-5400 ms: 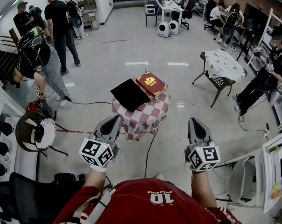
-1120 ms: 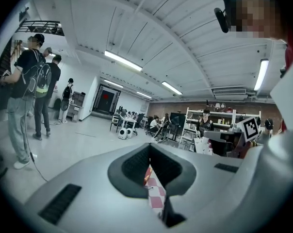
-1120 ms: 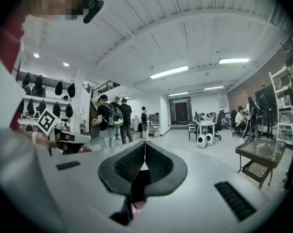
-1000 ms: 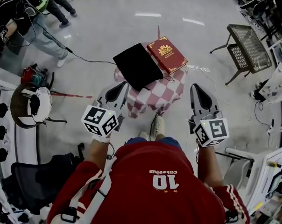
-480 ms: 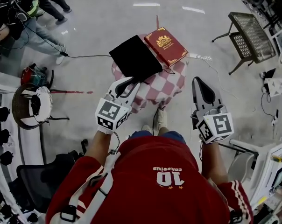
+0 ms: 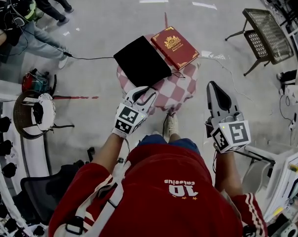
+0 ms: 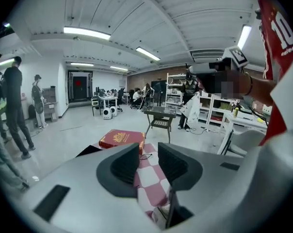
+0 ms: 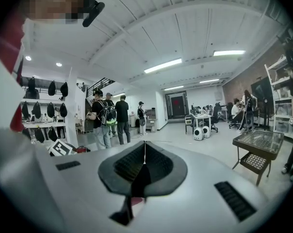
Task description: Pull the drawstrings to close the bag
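Note:
A flat black bag [image 6: 141, 61] lies on a small table under a red-and-white checkered cloth [image 6: 169, 94], beside a red box with gold print [image 6: 176, 46]. A thin black string [image 6: 178, 75] trails from the bag's near corner. My left gripper [image 6: 145, 94] hangs at the table's near left edge, short of the bag; its jaws have just been opening and stand open with nothing between them. In the left gripper view the fingers [image 7: 125, 164] frame the cloth [image 7: 154, 178], the red box [image 7: 121, 139] and the bag [image 7: 88, 151]. My right gripper [image 6: 215, 89] is shut and empty, right of the table.
A metal mesh side table [image 6: 266, 33] stands at the far right. People [image 6: 25, 19] and a floor cable [image 6: 90, 58] are at the far left, with a round stool [image 6: 33, 113] nearer. A white desk [image 6: 282, 167] is close on my right.
My left gripper has dropped and moved forward to the table's near edge, and its jaws have gone from shut to open. The right gripper has shifted slightly and stays shut.

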### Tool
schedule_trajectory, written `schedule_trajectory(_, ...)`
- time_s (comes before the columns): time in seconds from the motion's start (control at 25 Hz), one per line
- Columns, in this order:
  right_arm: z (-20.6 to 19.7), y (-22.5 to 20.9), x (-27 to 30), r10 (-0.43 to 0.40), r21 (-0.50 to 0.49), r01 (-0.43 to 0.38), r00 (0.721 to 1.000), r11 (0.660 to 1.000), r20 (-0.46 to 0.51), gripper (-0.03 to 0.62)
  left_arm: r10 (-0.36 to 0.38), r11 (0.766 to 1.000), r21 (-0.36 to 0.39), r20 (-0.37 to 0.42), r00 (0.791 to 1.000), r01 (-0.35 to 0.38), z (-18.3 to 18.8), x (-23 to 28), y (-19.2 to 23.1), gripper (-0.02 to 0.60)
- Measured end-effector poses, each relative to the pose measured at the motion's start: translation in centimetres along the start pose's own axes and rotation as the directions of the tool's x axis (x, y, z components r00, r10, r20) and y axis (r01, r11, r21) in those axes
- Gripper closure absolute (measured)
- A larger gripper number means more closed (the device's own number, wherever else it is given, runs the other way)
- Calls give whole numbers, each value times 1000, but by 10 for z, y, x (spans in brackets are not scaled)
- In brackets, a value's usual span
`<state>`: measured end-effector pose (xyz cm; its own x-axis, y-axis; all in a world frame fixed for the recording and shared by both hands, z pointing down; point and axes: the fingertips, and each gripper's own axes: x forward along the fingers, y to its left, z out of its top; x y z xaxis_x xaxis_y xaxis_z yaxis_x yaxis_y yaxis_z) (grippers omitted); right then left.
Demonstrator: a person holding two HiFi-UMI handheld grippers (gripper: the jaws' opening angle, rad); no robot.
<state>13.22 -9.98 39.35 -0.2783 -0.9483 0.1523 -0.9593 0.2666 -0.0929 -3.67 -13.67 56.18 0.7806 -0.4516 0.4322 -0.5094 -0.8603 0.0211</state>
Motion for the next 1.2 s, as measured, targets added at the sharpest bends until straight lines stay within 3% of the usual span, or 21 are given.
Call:
schedule_trajectory(0.24, -6, -15, 6, -16, 4, 16, 1000, 1000, -8, 579, -19, 999, -52, -80, 997, 15, -48, 41, 1, 457)
schedule_trajectory(0.68, -24, -46, 7, -34, 9, 35, 998, 999, -43, 579, 27, 979, -190, -209, 978, -67, -131, 98, 15, 447)
schedule_trajectory(0.8, -28, -54, 10, -36, 11, 36, 998, 999, -53, 579, 51, 963, -247, -240, 969, -112, -148, 110, 24, 434)
schedule_trajectory(0.96, -31, -59, 17, -25, 11, 26, 998, 1000, -63, 579, 93, 924, -334, -282, 955, -188, -169, 118, 37, 426)
schedule_trajectory(1.2, -32, -66, 29, -1, 10, 2, 997, 1000, -74, 579, 146, 872, -398, -345, 927, -285, -194, 129, 48, 425)
